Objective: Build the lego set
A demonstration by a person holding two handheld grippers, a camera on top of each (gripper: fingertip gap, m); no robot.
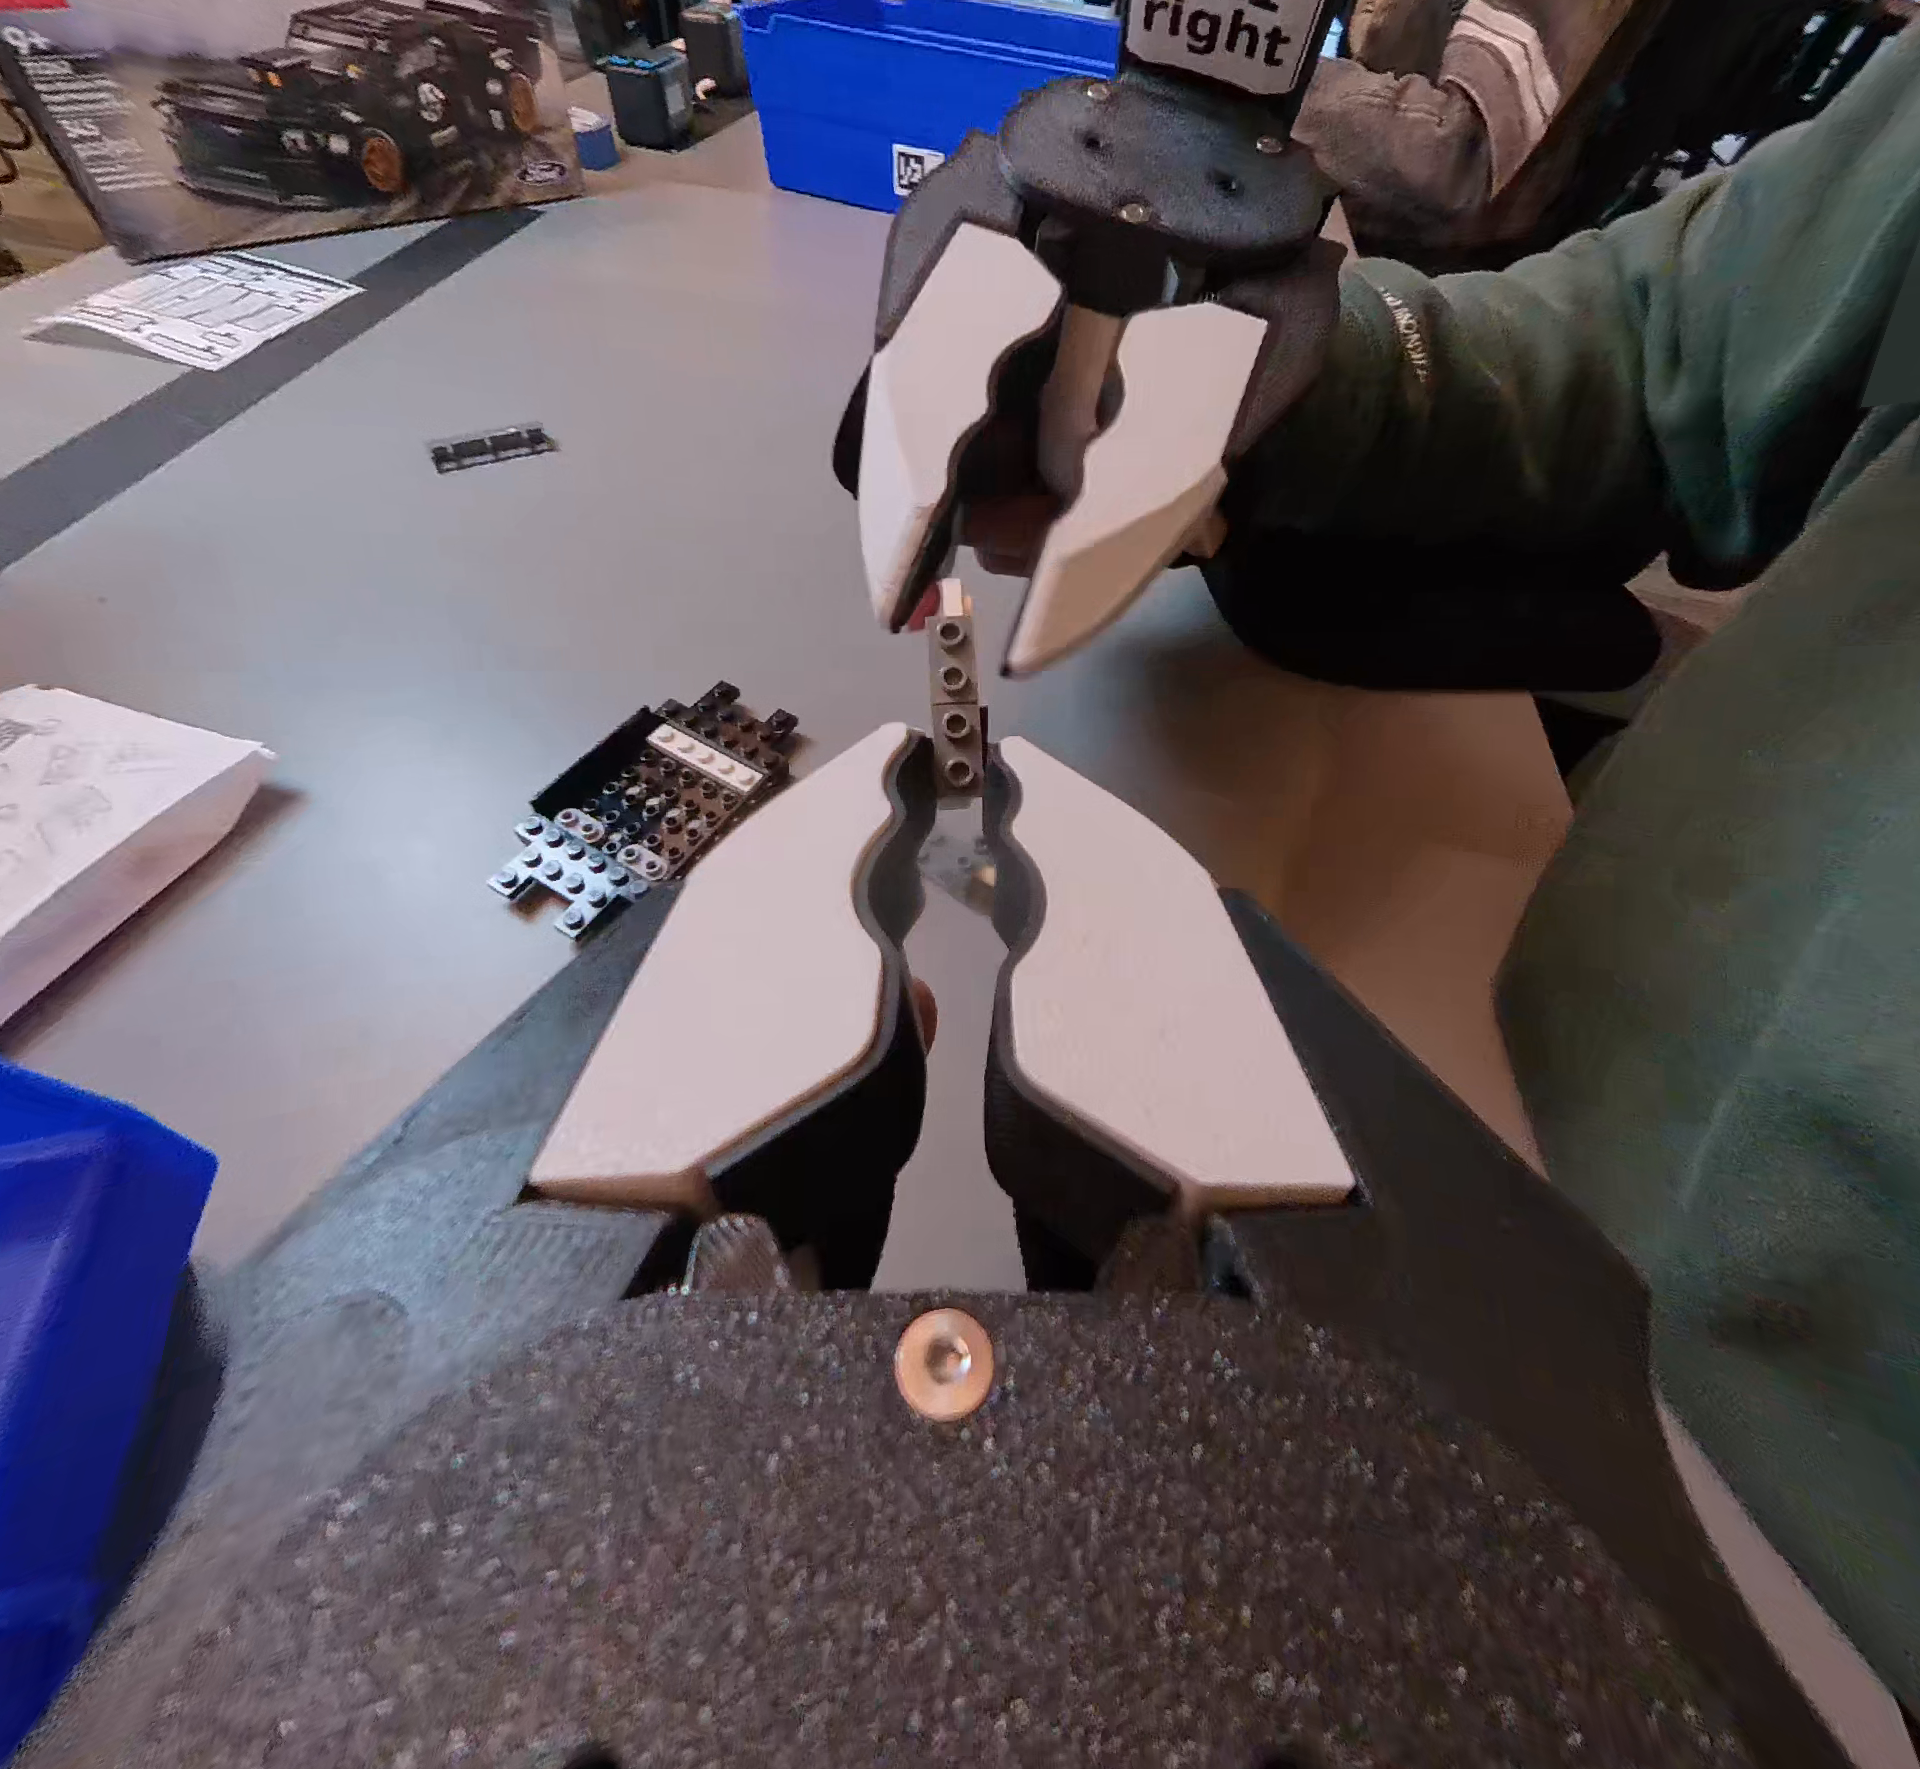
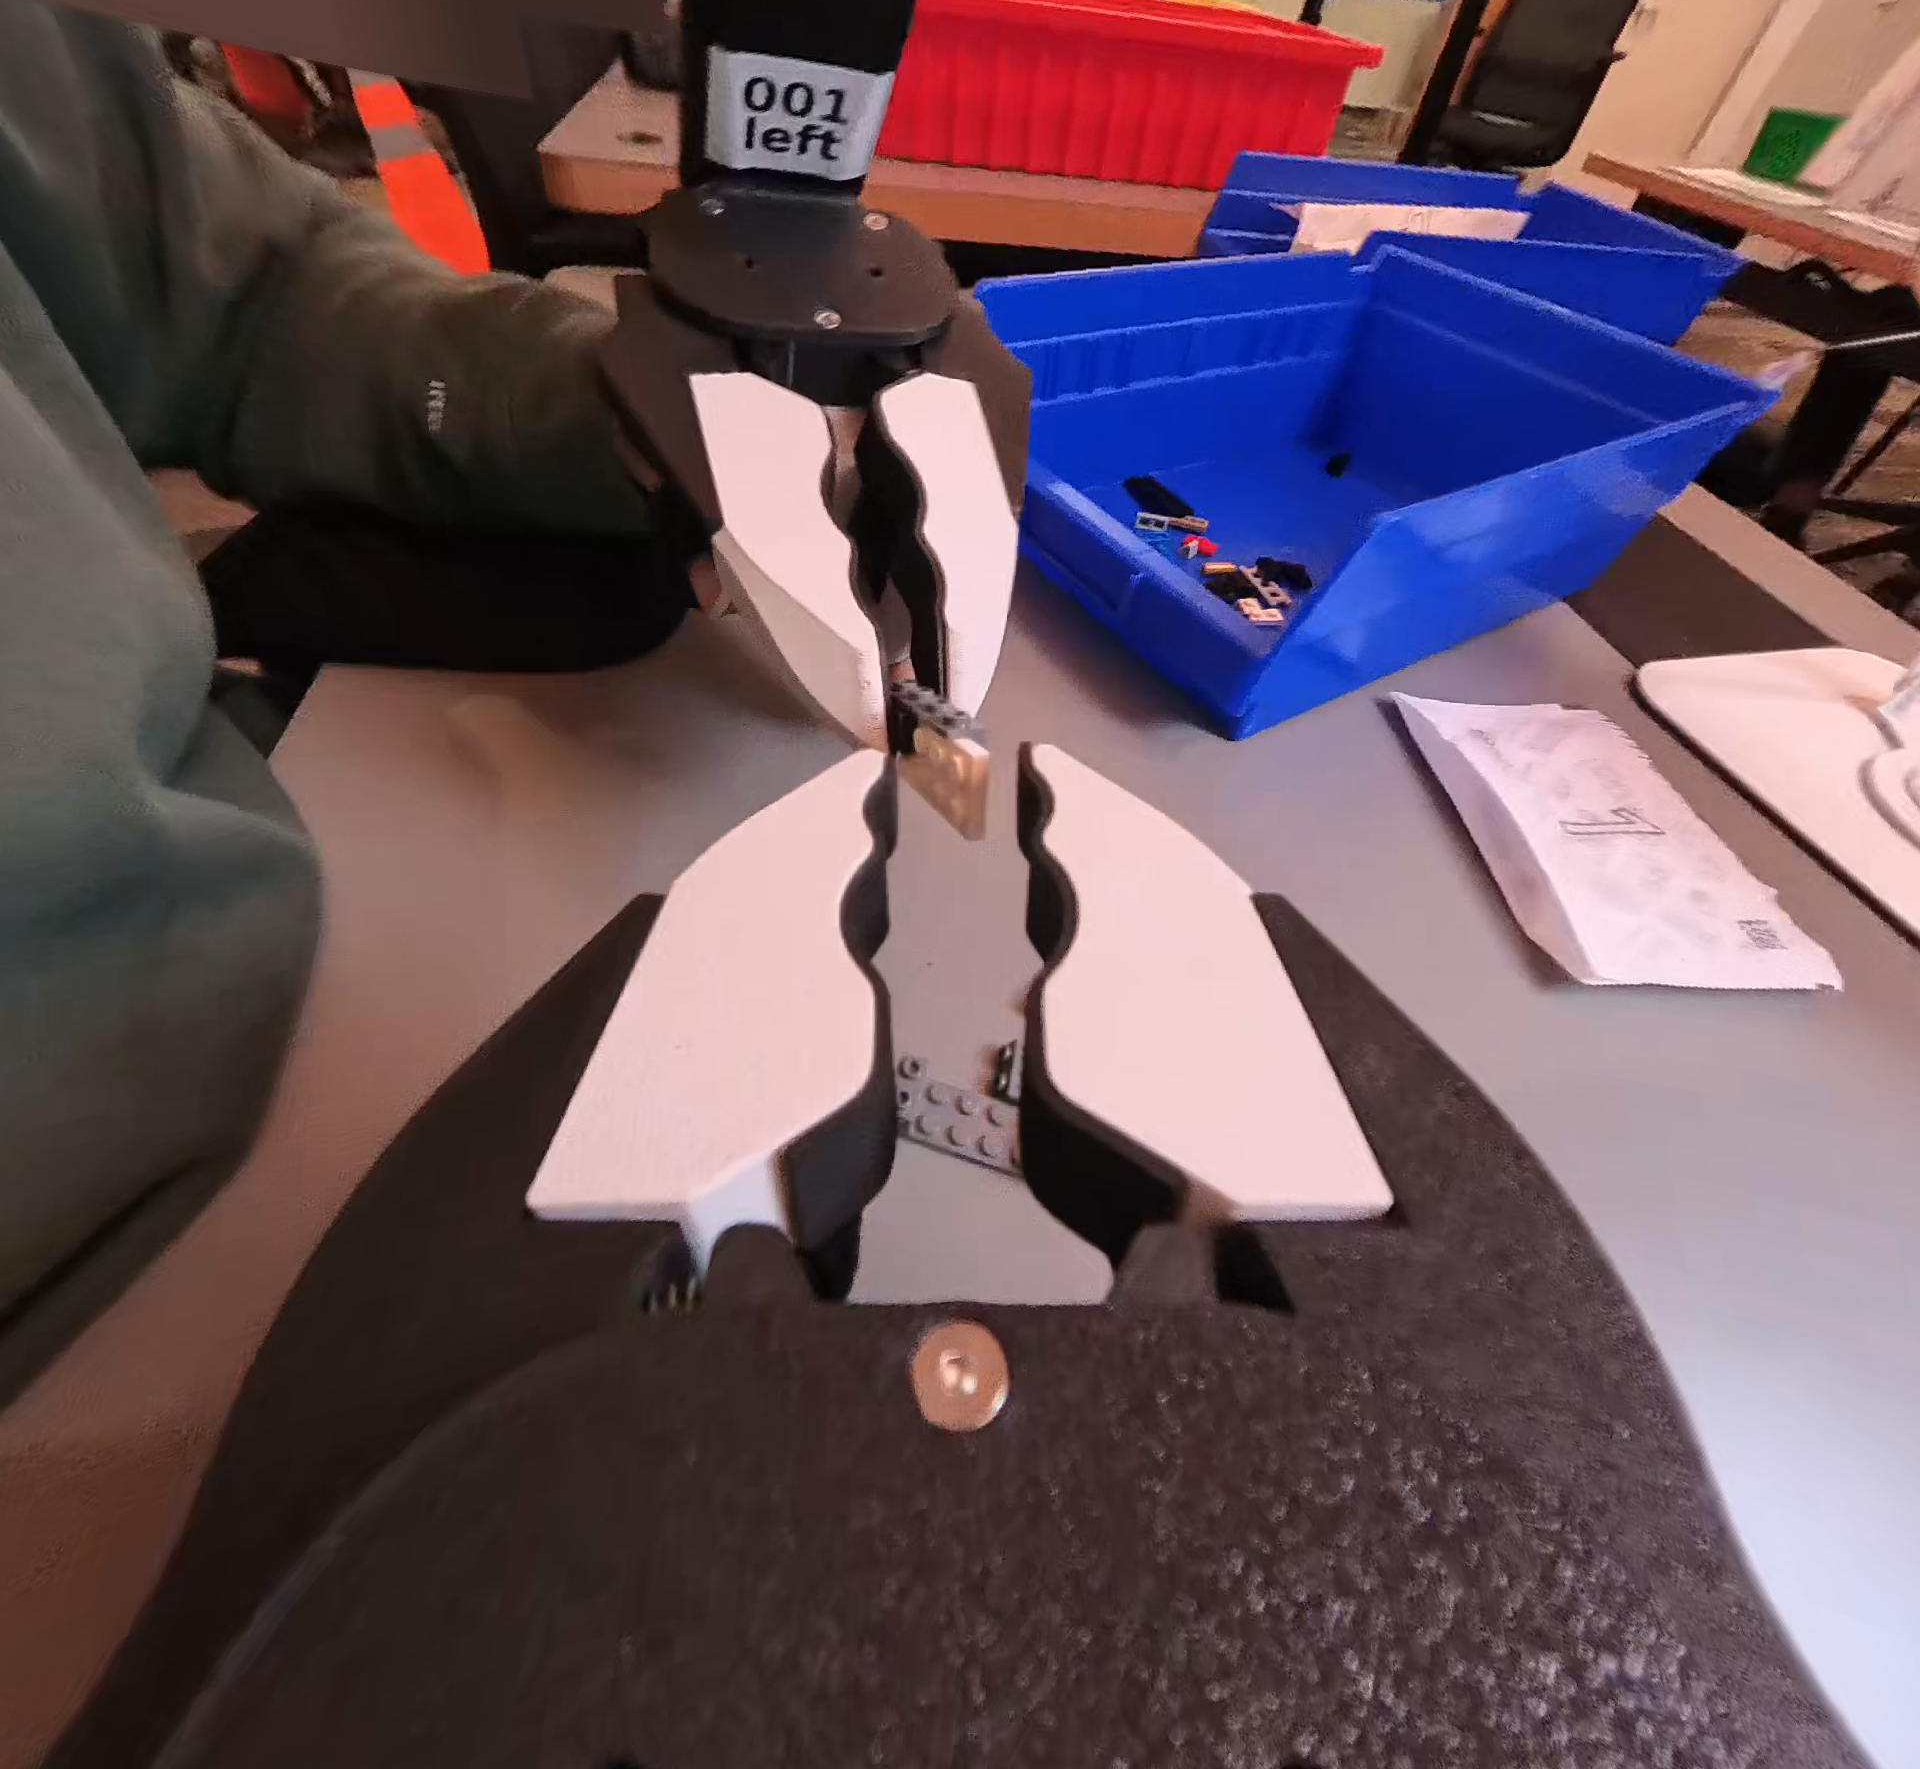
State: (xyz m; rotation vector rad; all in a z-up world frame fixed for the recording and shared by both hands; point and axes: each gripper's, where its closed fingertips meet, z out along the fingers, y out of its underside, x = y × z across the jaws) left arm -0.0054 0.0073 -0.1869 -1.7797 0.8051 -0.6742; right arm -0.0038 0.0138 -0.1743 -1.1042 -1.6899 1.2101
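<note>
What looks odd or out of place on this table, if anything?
Little. The left gripper pinches a grey brick stack upright in mid-air, and the tan plate at its far end hangs tilted. The right gripper stands open around it. Nothing spilled or broken.

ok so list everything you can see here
table: one, grey
toy-car box: one, dark, far left
printed sheet: one, white, before the box
brick assembly: one, black and grey, lying left of the grippers
paper bag: one, white, right side
blue bins: several, nearest holds loose pieces
red bin: one, behind
grey brick stack: one, held above the table
left gripper: jaws shut on the stack
right gripper: jaws open at the stack's top
</note>
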